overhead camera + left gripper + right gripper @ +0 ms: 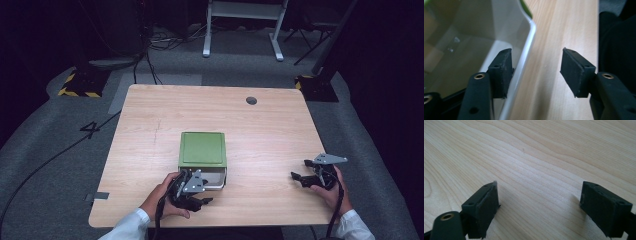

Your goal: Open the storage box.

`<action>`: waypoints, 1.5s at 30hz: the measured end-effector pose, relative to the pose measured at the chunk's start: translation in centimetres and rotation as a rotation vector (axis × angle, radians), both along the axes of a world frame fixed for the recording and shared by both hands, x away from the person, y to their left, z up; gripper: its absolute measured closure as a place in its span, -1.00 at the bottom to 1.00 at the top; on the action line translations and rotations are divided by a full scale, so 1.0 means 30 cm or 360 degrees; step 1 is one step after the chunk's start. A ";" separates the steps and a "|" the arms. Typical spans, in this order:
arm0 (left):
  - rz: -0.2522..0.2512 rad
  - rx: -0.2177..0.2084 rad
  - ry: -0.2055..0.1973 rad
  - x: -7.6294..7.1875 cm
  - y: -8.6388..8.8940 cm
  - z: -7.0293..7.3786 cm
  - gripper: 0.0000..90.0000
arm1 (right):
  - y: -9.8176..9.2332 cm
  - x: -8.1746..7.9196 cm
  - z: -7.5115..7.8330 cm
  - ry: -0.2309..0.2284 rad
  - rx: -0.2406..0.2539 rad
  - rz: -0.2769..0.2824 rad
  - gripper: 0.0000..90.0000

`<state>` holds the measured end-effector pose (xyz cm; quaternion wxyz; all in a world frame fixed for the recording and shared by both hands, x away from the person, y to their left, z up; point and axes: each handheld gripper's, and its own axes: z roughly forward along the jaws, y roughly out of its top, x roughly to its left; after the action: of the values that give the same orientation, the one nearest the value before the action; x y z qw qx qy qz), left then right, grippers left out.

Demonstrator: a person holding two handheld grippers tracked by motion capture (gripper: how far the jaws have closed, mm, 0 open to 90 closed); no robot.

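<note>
A white container (218, 179) with a green lid (202, 149) stands near the table's middle, and a strip of it shows past the lid's near edge. My left gripper (206, 191) is at that near side and open. In the left gripper view its jaws (536, 72) straddle the container's wall (530, 37): one pad (501, 72) lies inside against the wall, the other (576, 72) stands well clear over bare wood. A sliver of the green lid (527, 11) shows at the top. My right gripper (300, 169) rests low at the table's right, open (539, 205), nothing between its pads.
The wooden table (260, 130) has a round cable hole (251, 100) at the back right. Its front edge runs just behind both hands. Cables and a desk frame (242, 20) are on the grey floor beyond.
</note>
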<state>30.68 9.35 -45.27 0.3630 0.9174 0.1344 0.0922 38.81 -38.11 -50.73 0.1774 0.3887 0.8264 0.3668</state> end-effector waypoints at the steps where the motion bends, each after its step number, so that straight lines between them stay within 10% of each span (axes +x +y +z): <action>1: 0.0006 -0.0006 0.0004 0.003 0.000 -0.004 -0.01 | 0.000 0.000 0.000 0.0000 -0.0001 0.0000 -0.66; 13: -0.0010 0.0045 -0.0002 0.012 -0.005 -0.009 0.54 | 0.000 0.000 0.000 0.0000 0.0000 0.0000 -0.66; 32: -0.0158 0.0111 0.0036 -0.105 -0.012 -0.013 0.58 | 0.000 0.000 0.000 0.0000 -0.0001 0.0000 -0.66; 45: -0.0190 0.0025 0.0101 -0.148 -0.004 -0.010 0.63 | 0.000 0.000 0.000 -0.0001 -0.0001 0.0000 -0.66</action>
<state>26.23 9.23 -45.58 0.3563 0.9291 0.0901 0.0423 38.81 -38.11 -50.73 0.1778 0.3886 0.8265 0.3665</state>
